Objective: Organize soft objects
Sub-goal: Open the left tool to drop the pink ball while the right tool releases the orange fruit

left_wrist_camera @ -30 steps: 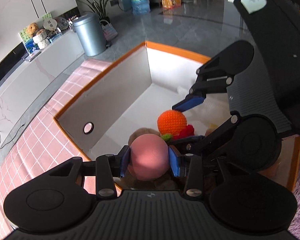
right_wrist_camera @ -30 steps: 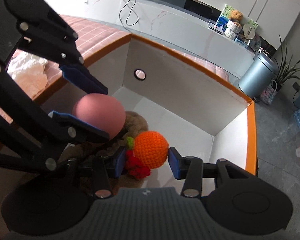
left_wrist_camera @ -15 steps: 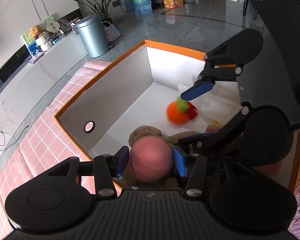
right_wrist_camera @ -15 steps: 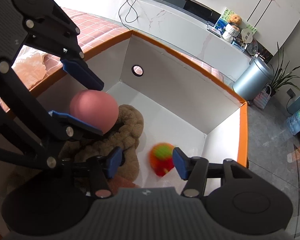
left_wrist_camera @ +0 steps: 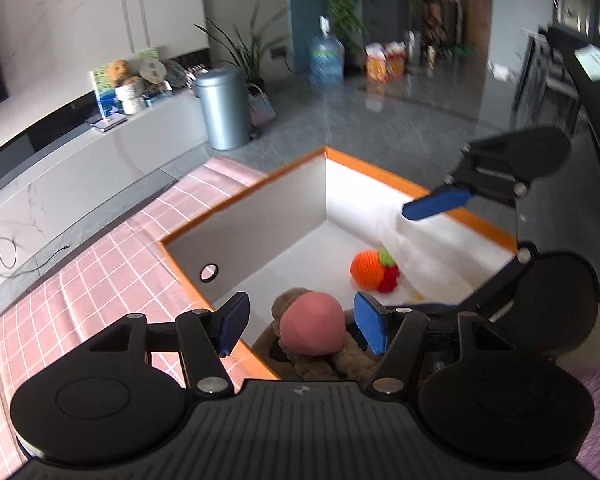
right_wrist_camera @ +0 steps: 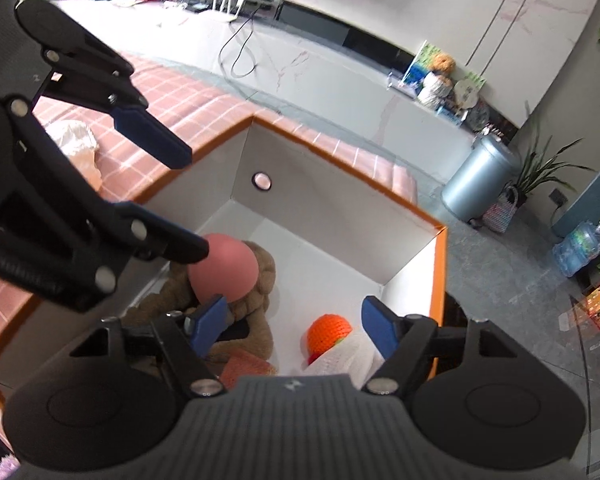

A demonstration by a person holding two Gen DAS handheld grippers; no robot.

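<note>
Now both grippers stand over the white, orange-rimmed cardboard box [left_wrist_camera: 260, 232], and both have just been opening. The left gripper [left_wrist_camera: 300, 326] has its blue pads spread wide, with the smooth pink foam ball [left_wrist_camera: 312, 330] sitting between them but touching neither — it rests on the brown plush toy [right_wrist_camera: 260, 280] at the near end of the box. The right gripper [right_wrist_camera: 296, 328] is likewise parted with nothing pressed between its pads; the orange crocheted fruit with the green and red trim [left_wrist_camera: 374, 270] lies free on the white floor of the box, well apart from the ball. As I judge it, the step in hand is the release and withdrawal, and doing it well means lifting each tool straight clear of the box so no pad catches the plush or nudges the ball off its perch. The ball looks ready to roll, so a slow, clean exit matters — and the two tools are close, so they should part without crossing. A pale crumpled cloth [right_wrist_camera: 74, 140] waits on the pink checked tablecloth [left_wrist_camera: 80, 280], likely next.
</note>
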